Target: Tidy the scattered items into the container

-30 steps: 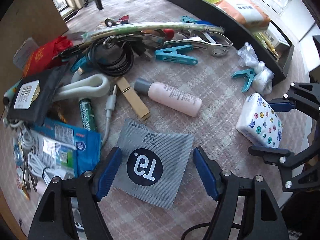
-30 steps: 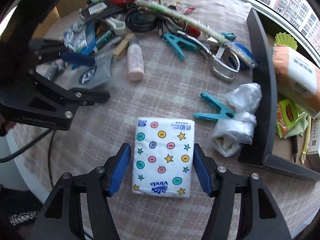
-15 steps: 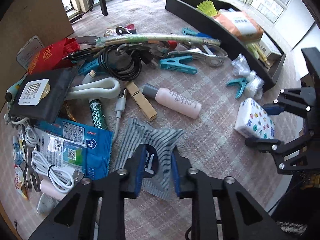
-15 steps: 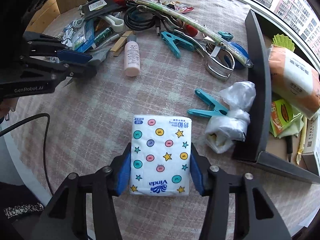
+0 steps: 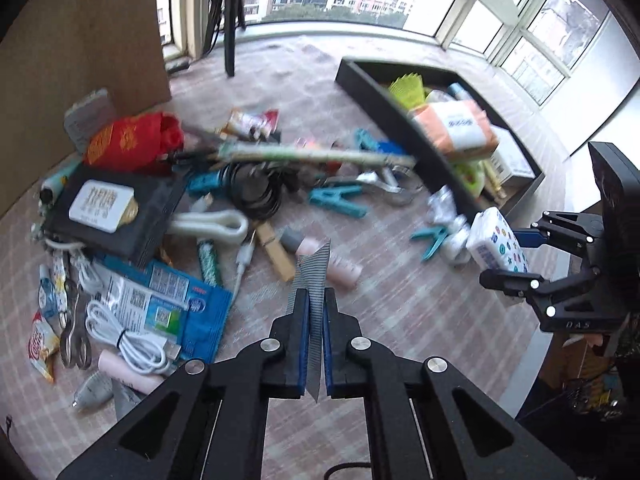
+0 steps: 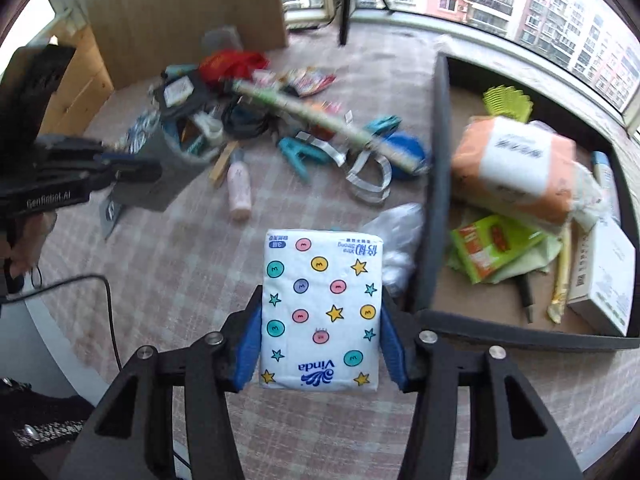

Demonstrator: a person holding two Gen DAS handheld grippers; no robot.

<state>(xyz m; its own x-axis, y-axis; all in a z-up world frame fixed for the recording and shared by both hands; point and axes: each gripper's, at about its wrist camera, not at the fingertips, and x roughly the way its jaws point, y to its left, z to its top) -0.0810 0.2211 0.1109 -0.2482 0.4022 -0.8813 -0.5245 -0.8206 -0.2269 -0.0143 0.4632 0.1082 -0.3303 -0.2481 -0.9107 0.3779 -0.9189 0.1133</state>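
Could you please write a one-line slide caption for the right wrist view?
Right gripper clamps a spotted tissue pack above the checked tablecloth, beside the black container.

Checked pink cloth-covered table [image 5: 400, 312], pretty cluttered

A black tray [image 6: 434, 184], pink bottle [image 6: 239, 188], teal clips [image 5: 340, 199] and coiled black cable [image 5: 256, 194] are scattered across it.

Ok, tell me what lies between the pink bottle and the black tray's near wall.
In the right wrist view: a teal clothespin and a metal clip lie between the pink bottle and the tray wall.
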